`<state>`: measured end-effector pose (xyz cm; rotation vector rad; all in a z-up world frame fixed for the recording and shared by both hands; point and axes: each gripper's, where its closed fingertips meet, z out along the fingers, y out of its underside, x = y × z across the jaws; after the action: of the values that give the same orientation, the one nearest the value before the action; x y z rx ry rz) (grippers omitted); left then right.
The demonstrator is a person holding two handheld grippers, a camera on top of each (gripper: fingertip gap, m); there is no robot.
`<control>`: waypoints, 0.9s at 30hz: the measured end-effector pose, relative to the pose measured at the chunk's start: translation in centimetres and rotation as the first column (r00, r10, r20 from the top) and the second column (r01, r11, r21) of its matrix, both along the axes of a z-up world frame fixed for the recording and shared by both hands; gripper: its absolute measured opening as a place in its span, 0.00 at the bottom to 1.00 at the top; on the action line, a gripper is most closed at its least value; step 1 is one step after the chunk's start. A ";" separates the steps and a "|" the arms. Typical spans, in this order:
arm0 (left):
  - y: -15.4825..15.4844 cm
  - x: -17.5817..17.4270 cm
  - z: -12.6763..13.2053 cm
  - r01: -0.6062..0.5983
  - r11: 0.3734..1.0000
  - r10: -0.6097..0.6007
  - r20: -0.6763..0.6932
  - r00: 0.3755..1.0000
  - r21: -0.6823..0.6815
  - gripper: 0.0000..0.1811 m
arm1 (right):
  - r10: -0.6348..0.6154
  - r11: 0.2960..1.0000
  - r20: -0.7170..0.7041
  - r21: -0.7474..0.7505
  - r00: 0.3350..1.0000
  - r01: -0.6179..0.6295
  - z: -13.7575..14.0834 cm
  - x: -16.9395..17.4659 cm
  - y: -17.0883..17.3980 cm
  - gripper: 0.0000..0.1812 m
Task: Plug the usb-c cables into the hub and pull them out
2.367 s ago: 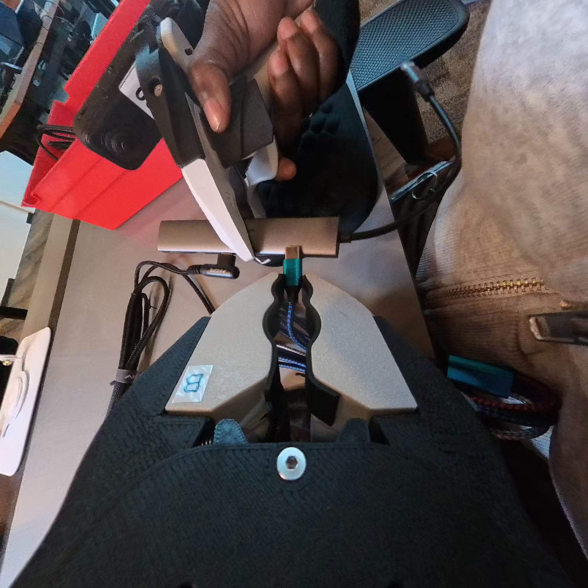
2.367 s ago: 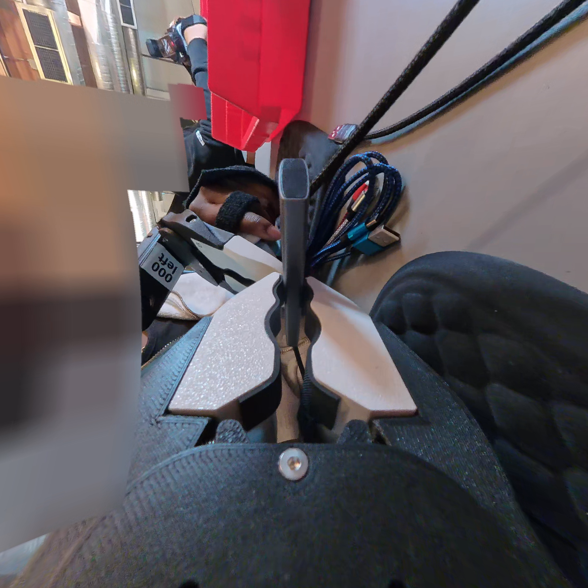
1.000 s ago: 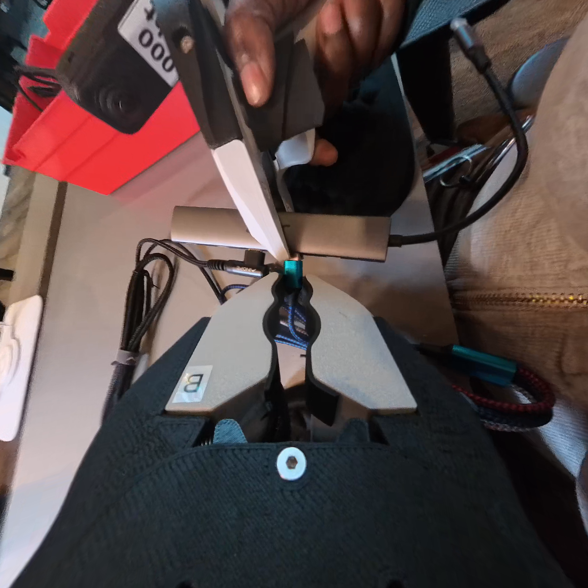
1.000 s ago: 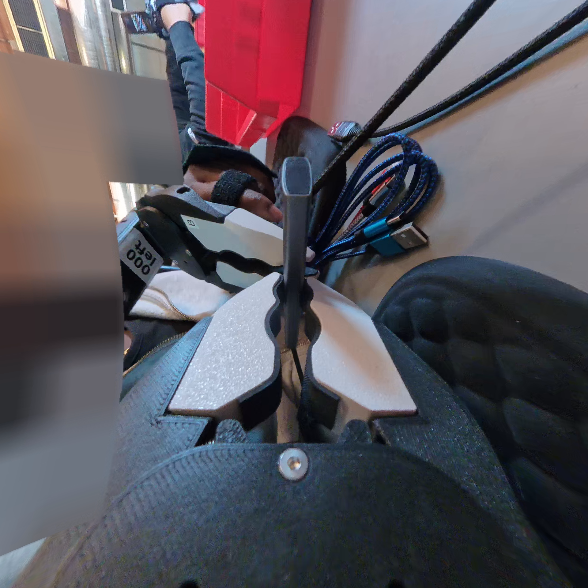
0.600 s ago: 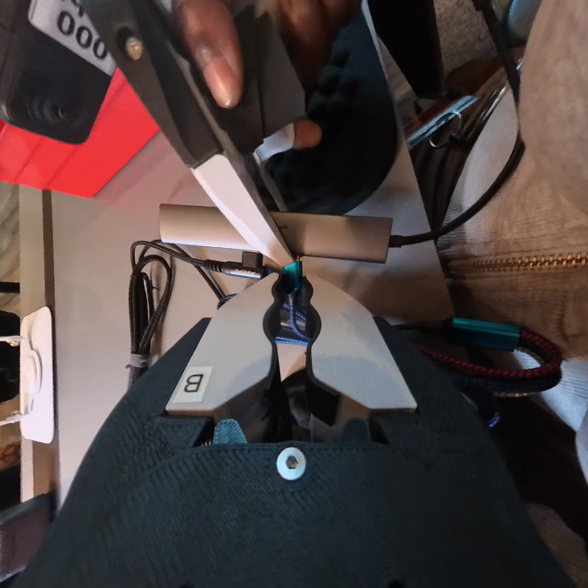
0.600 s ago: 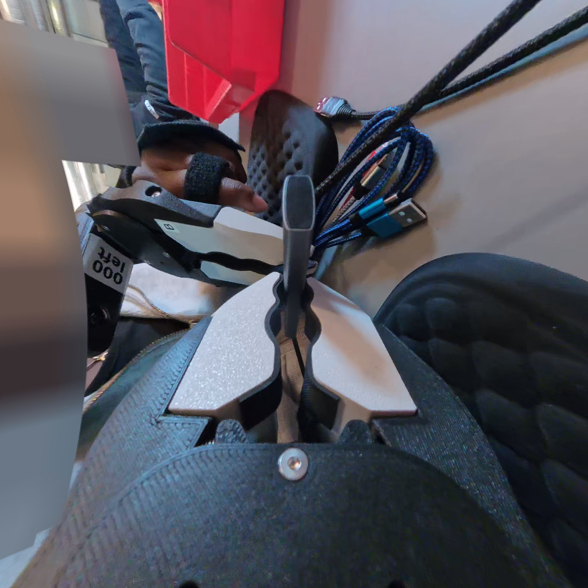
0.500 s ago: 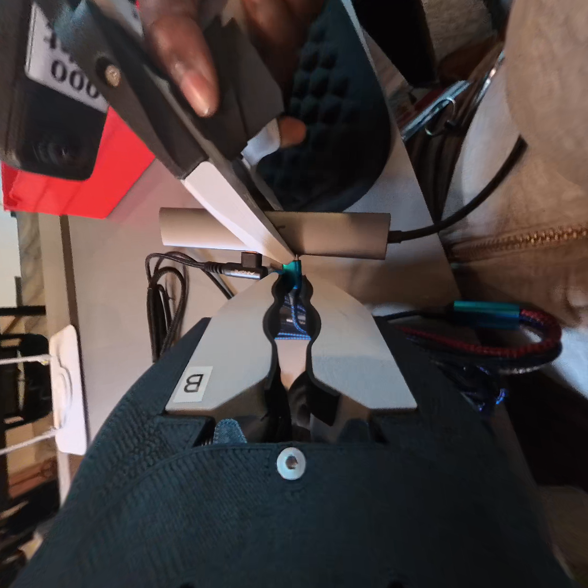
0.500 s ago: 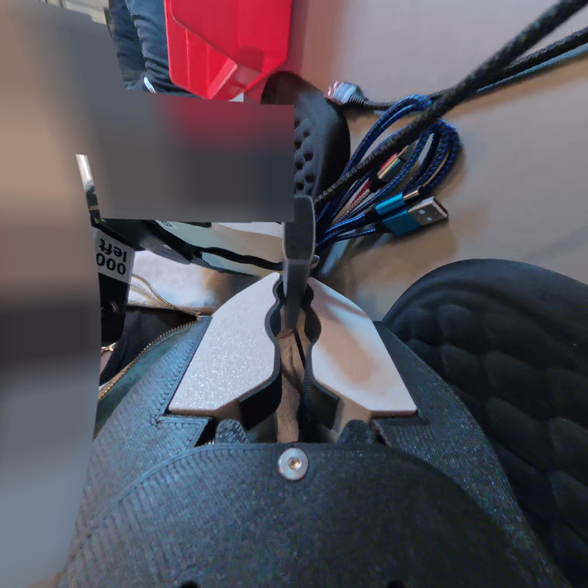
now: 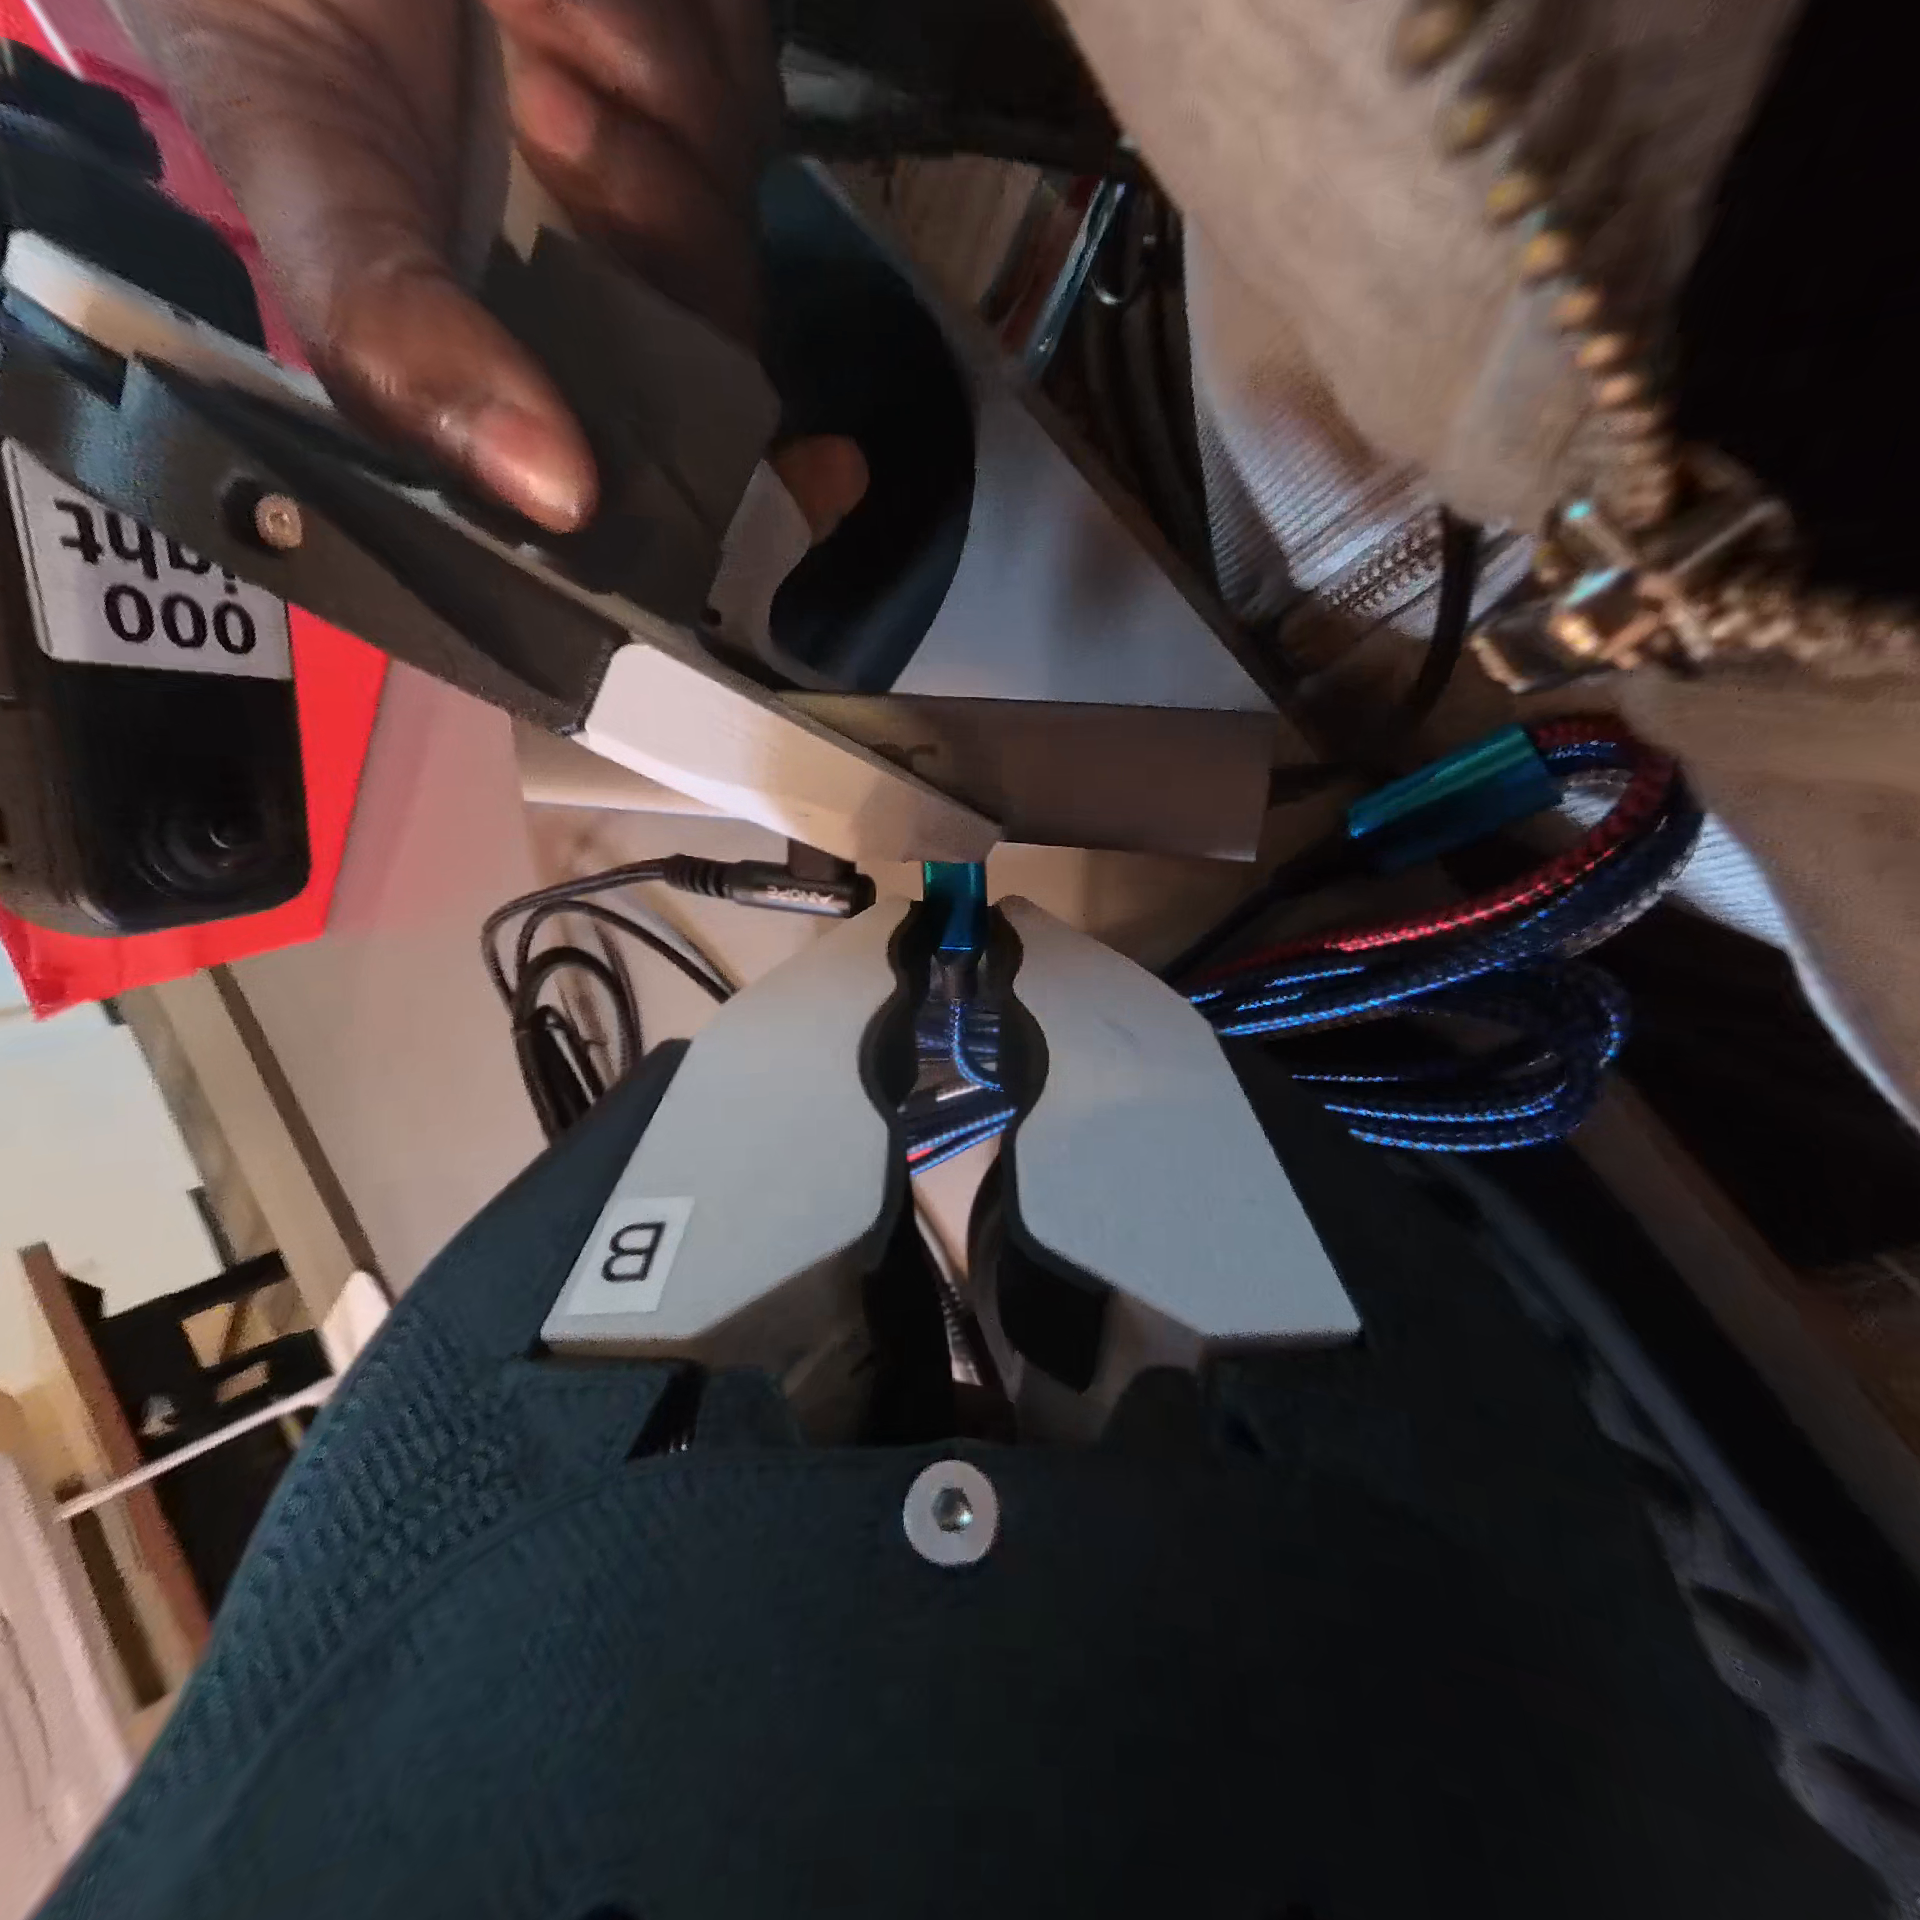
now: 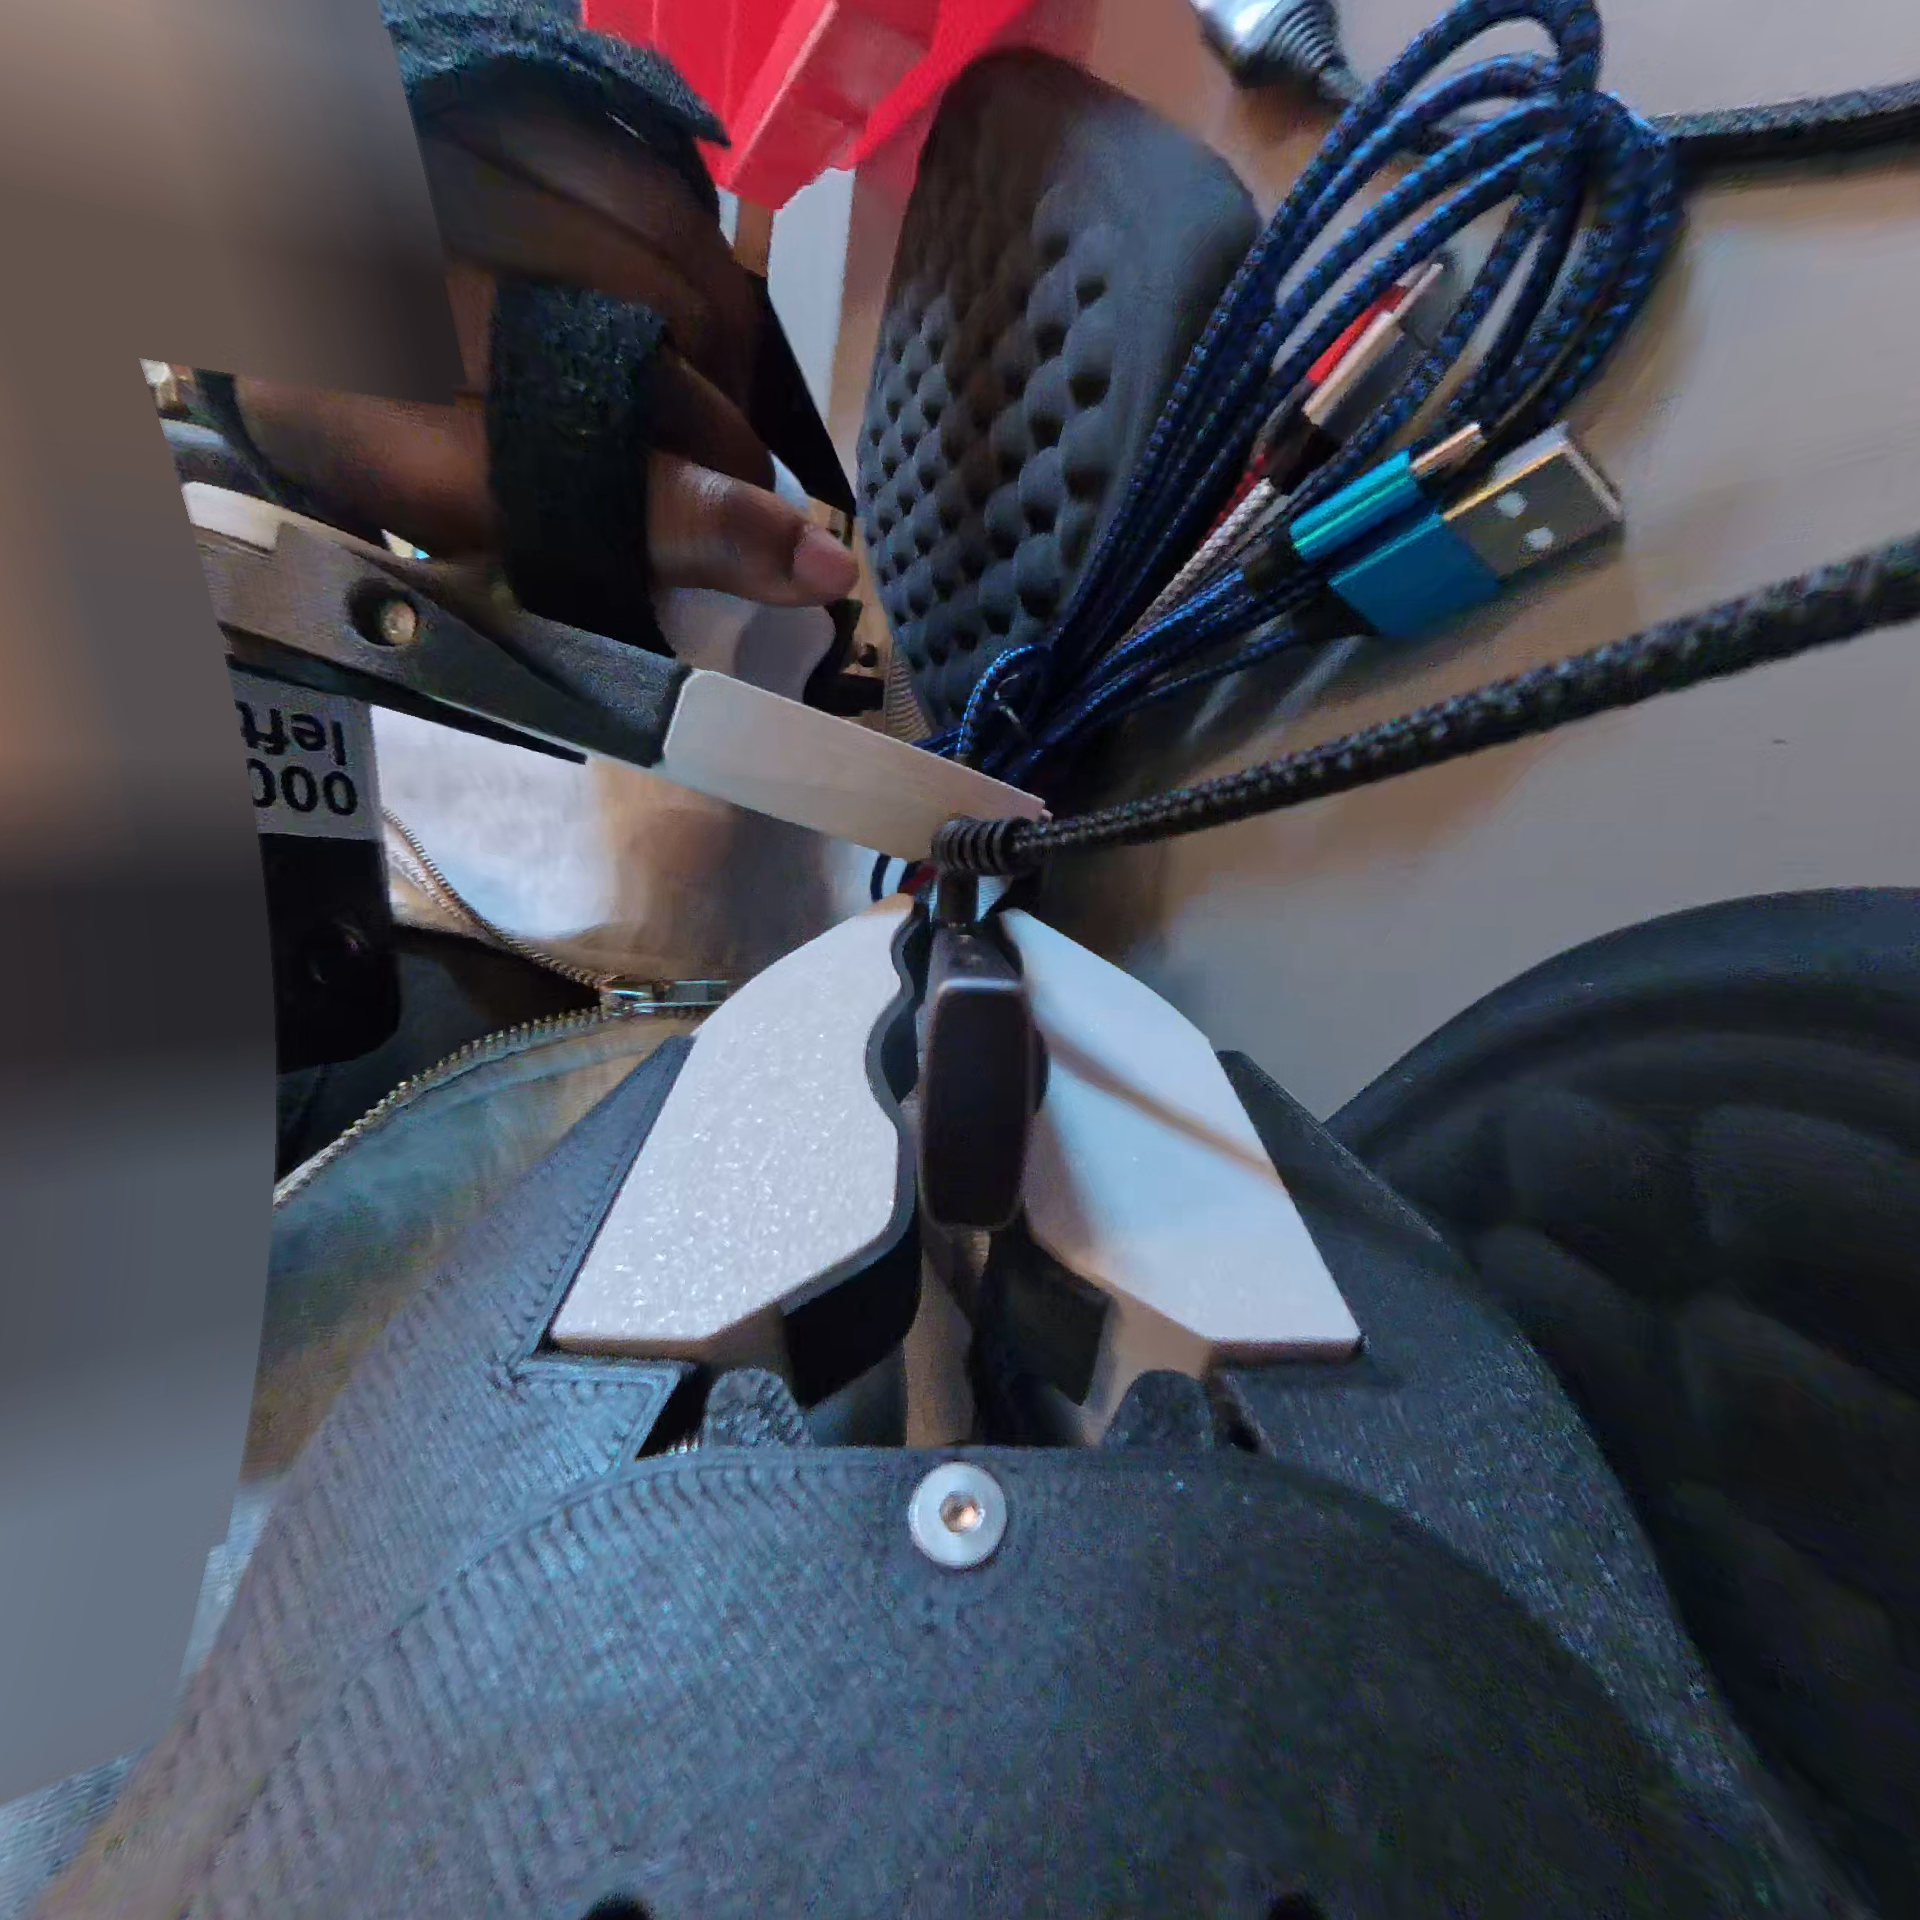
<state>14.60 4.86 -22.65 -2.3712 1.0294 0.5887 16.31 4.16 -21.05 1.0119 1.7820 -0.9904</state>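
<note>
In the left wrist view, the left gripper (image 9: pixel 954 935) is nearest the camera, its two grey fingers clamped on the teal metal-shelled USB-C plug (image 9: pixel 954 914) of a blue braided cable (image 9: pixel 1455 1060). The plug tip meets the near edge of the slim grey aluminium hub (image 9: pixel 1122 779) just beyond; how deep it sits in the port cannot be told. Left of it, a black angled plug (image 9: pixel 790 888) occupies a neighbouring port. The hub is held off the beige table (image 9: pixel 416 1039), gripped across its body by the right gripper (image 9: pixel 935 821), which enters from the far left. In the right wrist view, the right gripper (image 10: pixel 961 935) is closed on the hub (image 10: pixel 971 1101), seen end-on, with the hub's black braided lead (image 10: pixel 1455 748) running far right. The step in hand appears to be insertion of the teal plug. The next move calls for a straight push along the port axis while the right gripper braces the hub.
</note>
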 end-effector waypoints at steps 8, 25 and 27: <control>-1.1 1.2 -0.1 0.092 0.989 -0.094 -0.010 0.996 -0.120 0.05 | 0.037 0.999 0.075 -0.001 0.997 -0.037 -0.3 1.0 -0.9 0.05; -1.0 1.3 -0.4 -0.018 0.998 0.010 0.116 0.993 0.065 0.06 | -0.059 0.990 -0.011 -0.126 0.998 0.057 0.8 1.4 -0.6 0.23; -1.1 1.2 -0.3 -0.021 0.997 0.011 0.119 0.993 0.081 0.06 | -0.090 0.992 -0.055 -0.089 0.994 0.085 0.2 1.5 -0.3 0.09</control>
<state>15.84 3.78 -22.97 -2.3145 0.9180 0.4802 17.80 3.83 -20.82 1.0232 1.7392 -1.1532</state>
